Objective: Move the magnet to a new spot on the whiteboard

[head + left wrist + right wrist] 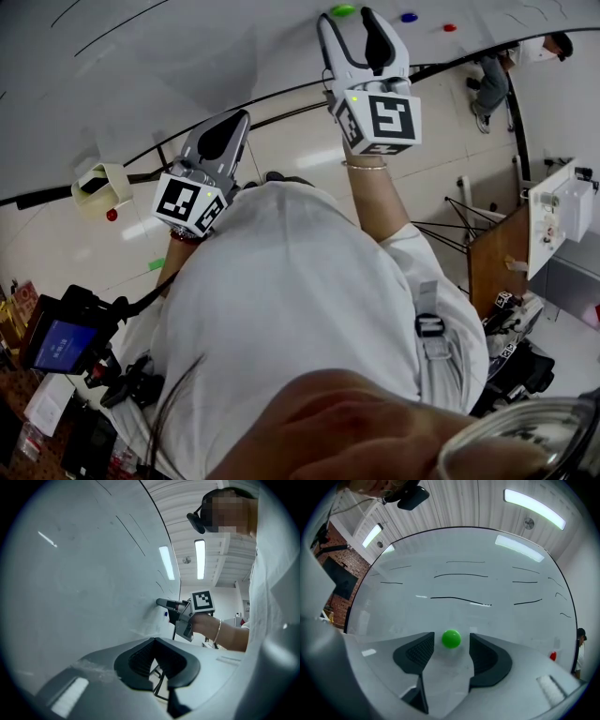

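standing close to the whiteboard (464, 550) in a white shirt (300, 300), with both grippers raised toward it. holding the right gripper (354, 26) higher, tips up at the board, with its fingers (487, 656) spread wide to either side of the green magnet (451, 639). framing that magnet without touching it, with a sliver of bare board showing on each side. sitting flat on the board there, right between the two fingertips and below several thin black lines (459, 599) drawn across the surface. wearing a thin bracelet (366, 166) on the wrist behind that gripper. keeping the left gripper (220, 139) lower and further left, near the board, with its fingers pressed together at the tips and pinching nothing. further right along the board from the green magnet, a blue magnet (409, 17) and then a red magnet (450, 27), both well apart from either gripper.
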